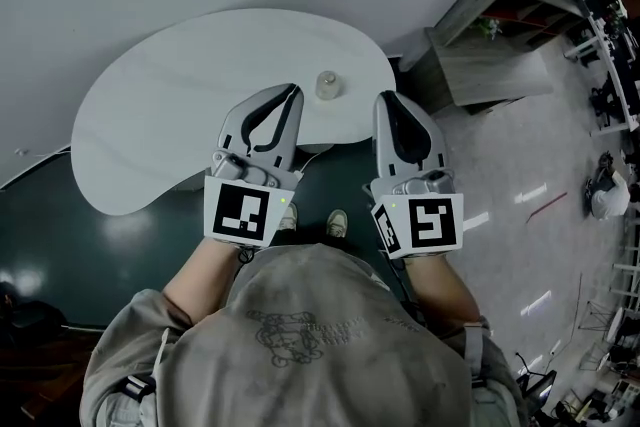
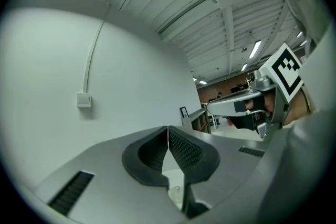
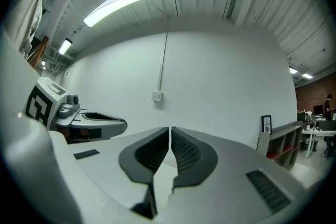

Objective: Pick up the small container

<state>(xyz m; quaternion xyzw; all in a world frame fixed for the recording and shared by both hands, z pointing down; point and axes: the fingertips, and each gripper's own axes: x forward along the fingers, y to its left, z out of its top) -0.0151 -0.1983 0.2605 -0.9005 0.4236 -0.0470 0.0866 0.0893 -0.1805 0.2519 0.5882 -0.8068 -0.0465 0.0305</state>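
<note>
While small container [image 1: 327, 84] sits on table [image 1: 150, 105], L tool [image 1: 292, 92] & R tool [image 1: 388, 98] pressed together, empty.

The table [image 1: 150, 105] has a smooth, matt white top; the small container [image 1: 327, 84] looks clear and glossy. The left gripper [image 1: 292, 92] and right gripper [image 1: 388, 98] wear matt grey plastic shells with black, finely textured pads [image 2: 185, 148]. The floor [image 1: 500, 175] shines glossy, and the hoodie [image 1: 300, 335] is soft grey cloth.

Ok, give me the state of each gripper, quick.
Left gripper: closed, holding nothing.
Right gripper: closed, holding nothing.
</note>
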